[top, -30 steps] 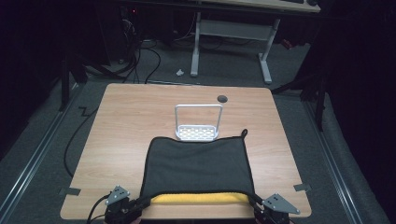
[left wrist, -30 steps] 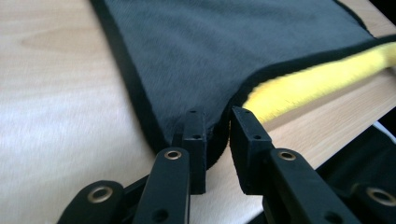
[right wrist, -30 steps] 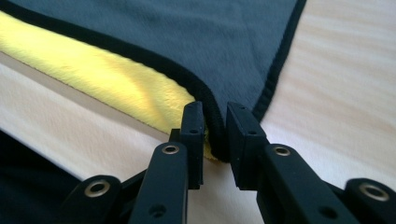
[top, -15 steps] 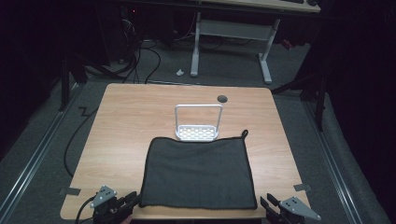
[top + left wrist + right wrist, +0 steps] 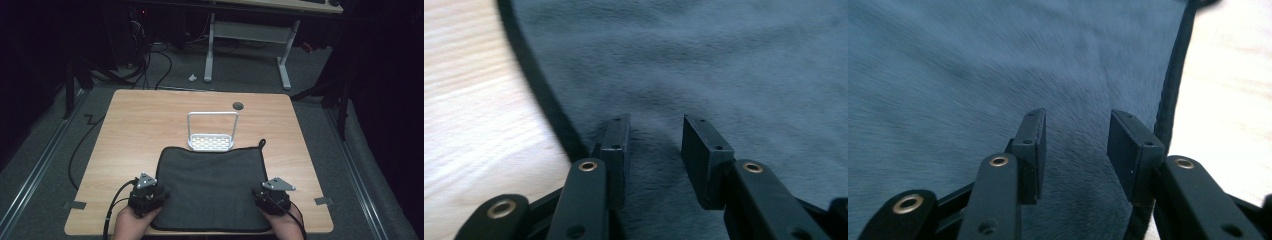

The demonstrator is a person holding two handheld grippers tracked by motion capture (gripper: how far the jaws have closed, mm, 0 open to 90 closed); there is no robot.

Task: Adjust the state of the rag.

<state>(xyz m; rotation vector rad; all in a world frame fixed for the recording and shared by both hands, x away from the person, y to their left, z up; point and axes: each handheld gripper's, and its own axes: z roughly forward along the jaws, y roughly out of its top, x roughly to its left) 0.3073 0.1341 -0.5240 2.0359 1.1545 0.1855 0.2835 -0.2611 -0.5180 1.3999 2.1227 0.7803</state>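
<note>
High view: left gripper (image 5: 161, 194) and right gripper (image 5: 257, 194) have moved inward, jaws just opening (nothing gripped); dark cloth (image 5: 212, 182) now lies flat, yellow fold gone.

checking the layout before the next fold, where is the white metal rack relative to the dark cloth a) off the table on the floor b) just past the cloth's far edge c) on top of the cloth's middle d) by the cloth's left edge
b: in the high view the white metal rack stands on the table just past the far edge of the dark cloth.
</note>
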